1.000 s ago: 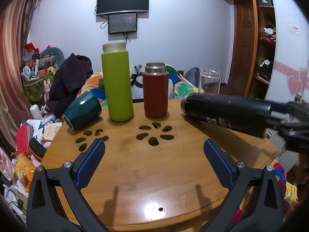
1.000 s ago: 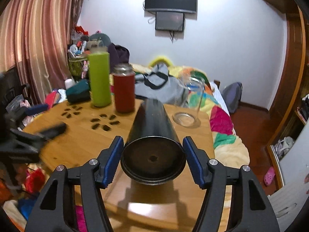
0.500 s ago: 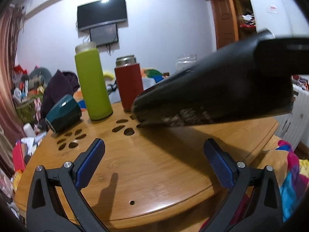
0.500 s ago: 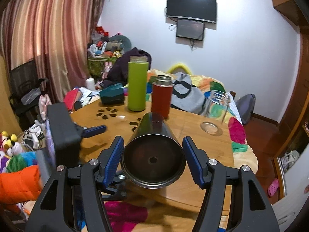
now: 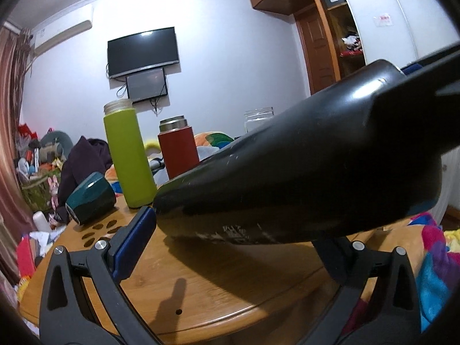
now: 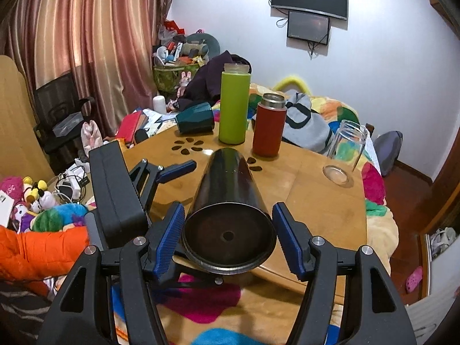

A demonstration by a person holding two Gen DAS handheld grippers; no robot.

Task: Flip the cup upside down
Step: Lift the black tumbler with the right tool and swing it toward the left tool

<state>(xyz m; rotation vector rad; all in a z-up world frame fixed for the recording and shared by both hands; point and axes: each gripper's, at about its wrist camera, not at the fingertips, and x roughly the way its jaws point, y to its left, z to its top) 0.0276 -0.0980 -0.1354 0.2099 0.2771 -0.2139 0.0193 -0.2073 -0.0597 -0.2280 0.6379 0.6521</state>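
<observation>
A tall black cup lies on its side in the air over the near edge of the round wooden table, its base toward the right wrist camera. My right gripper has a blue pad on each side of the base, with slight gaps showing. In the left wrist view the cup fills the middle, lying across between my left gripper's open fingers. Its left pad touches the cup's far end; the right finger is mostly hidden behind the cup. The left gripper also shows in the right wrist view, left of the cup.
On the table stand a green bottle, a red flask and a clear glass jar. A dark teal cup lies on its side at the far left. Cluttered bedding and toys surround the table.
The black cup has been lifted and carried toward the left gripper, and now lies between its fingers. The left gripper has tilted up and moved closer to it.
</observation>
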